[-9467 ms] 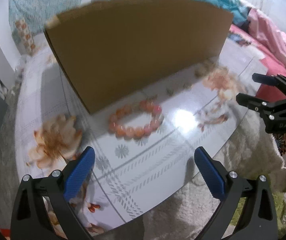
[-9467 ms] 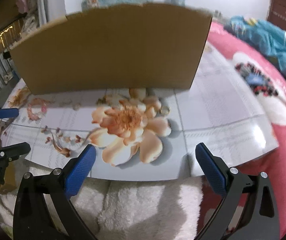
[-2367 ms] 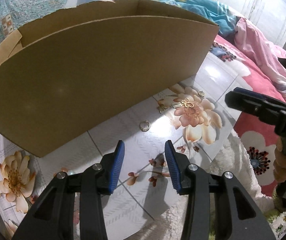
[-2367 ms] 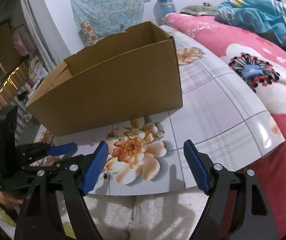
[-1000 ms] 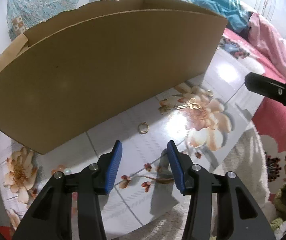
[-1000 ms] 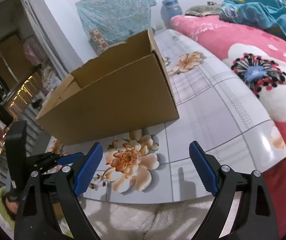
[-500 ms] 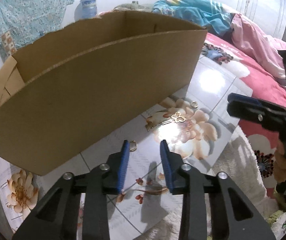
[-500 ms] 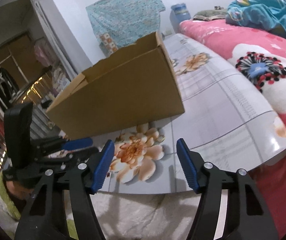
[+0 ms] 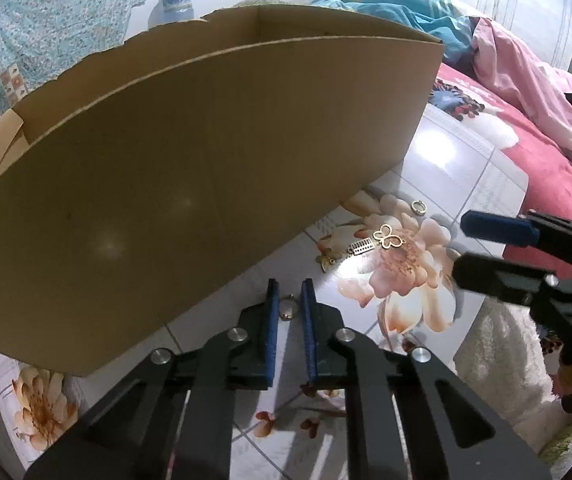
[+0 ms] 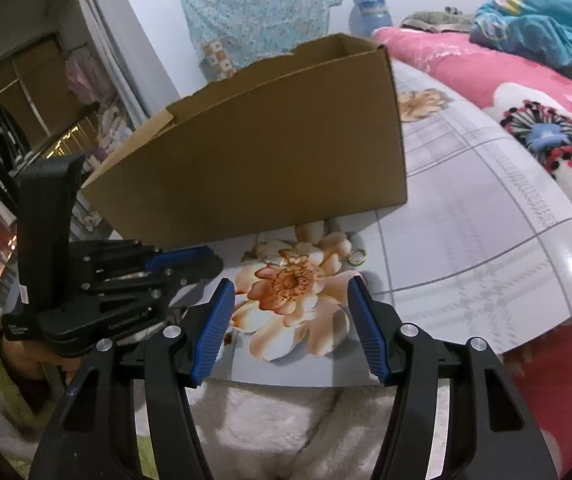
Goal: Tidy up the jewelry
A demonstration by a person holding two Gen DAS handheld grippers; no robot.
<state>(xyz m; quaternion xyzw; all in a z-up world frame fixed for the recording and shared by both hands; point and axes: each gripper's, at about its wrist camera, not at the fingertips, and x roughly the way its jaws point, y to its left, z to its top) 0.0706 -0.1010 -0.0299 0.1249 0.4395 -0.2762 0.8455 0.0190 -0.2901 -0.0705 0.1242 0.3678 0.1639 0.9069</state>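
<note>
The left gripper [image 9: 288,294] angles steeply down at the tabletop [image 9: 458,152]; its jaws are closing around a small gold ring [image 9: 287,307] lying flat, pads not yet pressing it. The ring is a thin hoop with no clear long axis. Farther right, on the printed flower, lie a gold butterfly charm [image 9: 389,237] and a second ring [image 9: 418,206]. The right gripper [image 10: 290,292] hovers above the flower, jaws half spread, closing, nothing between. Behind stands an open cardboard box [image 9: 190,168].
</note>
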